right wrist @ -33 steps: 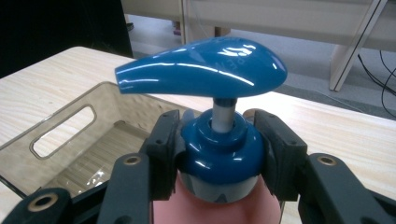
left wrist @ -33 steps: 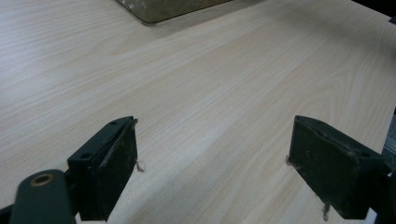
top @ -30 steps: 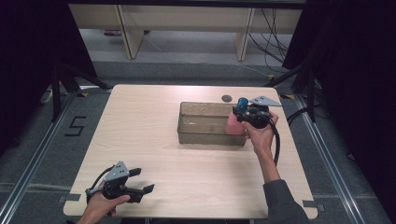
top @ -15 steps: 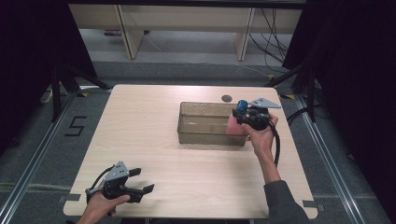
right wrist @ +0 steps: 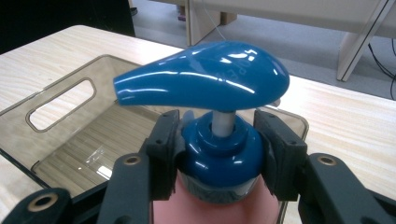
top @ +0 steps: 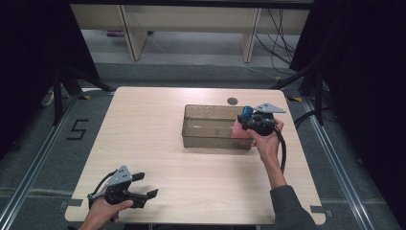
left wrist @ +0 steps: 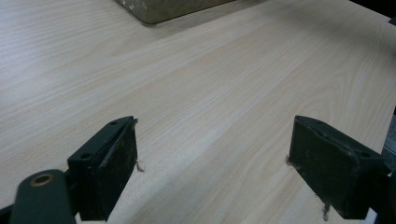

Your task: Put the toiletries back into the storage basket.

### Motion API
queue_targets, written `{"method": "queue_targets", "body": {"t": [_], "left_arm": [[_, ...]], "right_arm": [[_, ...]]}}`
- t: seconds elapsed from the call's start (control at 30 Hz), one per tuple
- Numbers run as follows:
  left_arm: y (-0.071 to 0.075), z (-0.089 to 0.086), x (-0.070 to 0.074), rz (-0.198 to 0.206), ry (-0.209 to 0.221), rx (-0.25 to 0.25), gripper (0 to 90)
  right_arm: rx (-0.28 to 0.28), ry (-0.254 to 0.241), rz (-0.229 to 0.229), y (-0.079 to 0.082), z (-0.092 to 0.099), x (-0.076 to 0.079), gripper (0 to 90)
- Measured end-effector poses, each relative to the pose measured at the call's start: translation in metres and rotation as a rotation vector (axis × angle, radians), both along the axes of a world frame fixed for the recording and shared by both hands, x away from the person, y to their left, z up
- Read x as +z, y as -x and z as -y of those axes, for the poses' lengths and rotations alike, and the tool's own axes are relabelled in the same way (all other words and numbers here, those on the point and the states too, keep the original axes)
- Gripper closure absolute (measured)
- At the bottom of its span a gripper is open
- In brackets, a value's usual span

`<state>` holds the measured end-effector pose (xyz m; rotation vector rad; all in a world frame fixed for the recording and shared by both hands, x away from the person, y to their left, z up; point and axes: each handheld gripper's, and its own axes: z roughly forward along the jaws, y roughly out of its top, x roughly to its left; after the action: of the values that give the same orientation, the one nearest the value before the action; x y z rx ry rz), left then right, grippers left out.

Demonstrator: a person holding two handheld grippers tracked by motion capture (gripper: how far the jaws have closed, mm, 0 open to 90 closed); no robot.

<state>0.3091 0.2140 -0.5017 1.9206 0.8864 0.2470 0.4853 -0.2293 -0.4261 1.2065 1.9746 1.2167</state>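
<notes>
Pink pump bottle (right wrist: pixel 219 163) sits clamped in the right gripper (right wrist: pixel 219 154), hanging above the clear bin (right wrist: pixel 60 116). Lowering and releasing remain; left gripper (left wrist: pixel 212 172) waits wide open, empty

wooden table (top: pixel 158 143), shelf legs (top: pixel 131 33), floor cables (top: pixel 282 43)

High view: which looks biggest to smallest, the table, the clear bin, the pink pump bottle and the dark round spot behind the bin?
1. table
2. clear bin
3. pink pump bottle, partly hidden by the right gripper clamping its blue collar
4. dark round spot
</notes>
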Motion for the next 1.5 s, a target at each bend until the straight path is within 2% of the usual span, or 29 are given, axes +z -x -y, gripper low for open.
{"method": "queue_targets", "body": {"t": [0.03, 0.07, 0.13, 0.33, 0.4, 0.43, 0.47, 0.53, 0.6, 0.63, 0.7, 0.73, 0.83, 0.87, 0.9, 0.97, 1.07, 1.13, 1.17, 1.2, 1.27, 1.3, 1.33, 1.4, 1.43, 1.47, 1.5], "left_arm": [[0.0, 0.0, 0.0, 0.0, 0.0, -0.001, 14.8], [0.0, 0.0, 0.0, 0.0, -0.001, 0.0, 14.8], [0.0, 0.0, 0.0, -0.001, -0.001, 0.0, 14.8], [0.0, 0.0, 0.0, 0.0, 0.0, 0.002, 14.8], [0.0, 0.0, 0.0, 0.0, 0.0, 0.002, 14.8], [0.0, 0.0, 0.0, -0.001, -0.001, 0.002, 14.8], [0.0, 0.0, 0.0, 0.0, 0.0, 0.002, 14.8], [0.0, 0.0, 0.0, 0.001, 0.001, 0.003, 14.8], [0.0, 0.0, 0.0, 0.003, 0.003, 0.003, 14.8], [0.0, 0.0, 0.0, 0.003, 0.004, 0.004, 14.8], [0.0, 0.0, 0.0, 0.005, 0.012, -0.002, 14.8], [0.0, 0.0, 0.0, 0.005, 0.012, 0.0, 14.8], [0.0, 0.0, 0.0, 0.003, 0.003, 0.004, 14.8], [0.0, 0.0, 0.0, 0.002, 0.003, 0.005, 14.8], [0.0, 0.0, 0.0, 0.003, 0.003, 0.005, 14.8], [0.0, 0.0, 0.0, 0.002, 0.002, 0.004, 14.8], [0.0, 0.0, 0.0, 0.003, 0.002, 0.004, 14.8], [0.0, 0.0, 0.0, 0.003, 0.004, 0.005, 14.8], [0.0, 0.0, 0.0, 0.002, 0.002, 0.004, 14.8], [0.0, 0.0, 0.0, 0.002, 0.003, 0.005, 14.8], [0.0, 0.0, 0.0, 0.003, 0.003, 0.004, 14.8], [0.0, 0.0, 0.0, 0.002, 0.002, 0.004, 14.8], [0.0, 0.0, 0.0, 0.003, 0.002, 0.003, 14.8], [0.0, 0.0, 0.0, 0.002, 0.004, 0.005, 14.8], [0.0, 0.0, 0.0, 0.002, 0.004, 0.005, 14.8], [0.0, 0.0, 0.0, 0.003, 0.004, 0.005, 14.8], [0.0, 0.0, 0.0, 0.002, 0.004, 0.005, 14.8]], "right_arm": [[0.003, 0.016, 0.025, -0.001, 0.001, -0.001, 53.5], [0.0, -0.018, -0.001, 0.0, -0.001, -0.002, 53.5], [-0.005, -0.012, -0.017, 0.001, -0.001, -0.002, 53.5], [0.016, 0.01, 0.0, 0.0, 0.0, -0.005, 53.5], [0.007, -0.003, -0.008, 0.001, -0.001, -0.005, 53.4], [0.011, 0.02, 0.0, 0.001, 0.0, -0.005, 53.4], [0.011, 0.014, 0.011, 0.0, -0.001, -0.006, 53.4], [0.005, -0.004, -0.008, 0.001, -0.003, -0.006, 53.2], [0.017, 0.033, 0.01, 0.001, -0.003, -0.006, 53.1], [0.02, 0.019, -0.001, 0.002, -0.004, -0.006, 53.0], [0.017, 0.035, 0.014, 0.001, -0.002, -0.006, 52.6], [0.005, 0.012, 0.016, 0.002, -0.003, -0.007, 51.7], [0.007, -0.035, -0.011, 0.002, -0.002, -0.007, 41.1], [-0.004, -0.013, 0.005, 0.002, 0.0, -0.005, 38.0], [0.002, -0.032, 0.006, 0.003, 0.0, -0.004, 36.2], [-0.003, -0.067, -0.002, 0.005, -0.001, -0.002, 34.6], [0.0, -0.068, -0.008, 0.006, 0.0, -0.001, 30.8], [0.0, -0.084, -0.021, 0.006, 0.001, -0.001, 28.5], [-0.01, -0.091, -0.029, 0.007, 0.001, -0.001, 27.9], [-0.027, -0.109, -0.057, 0.009, -0.001, 0.0, 27.7], [-0.008, -0.096, -0.024, 0.008, 0.002, 0.0, 26.7], [-0.007, -0.109, -0.036, 0.009, 0.001, 0.001, 26.3], [-0.002, -0.105, -0.022, 0.009, 0.002, 0.0, 26.0], [-0.012, -0.094, -0.031, 0.011, 0.002, 0.002, 24.8], [-0.023, -0.116, -0.043, 0.012, 0.0, 0.002, 24.3], [-0.027, -0.11, -0.052, 0.014, 0.001, 0.003, 24.3], [-0.012, -0.096, -0.021, 0.013, 0.002, 0.003, 24.2]]}}
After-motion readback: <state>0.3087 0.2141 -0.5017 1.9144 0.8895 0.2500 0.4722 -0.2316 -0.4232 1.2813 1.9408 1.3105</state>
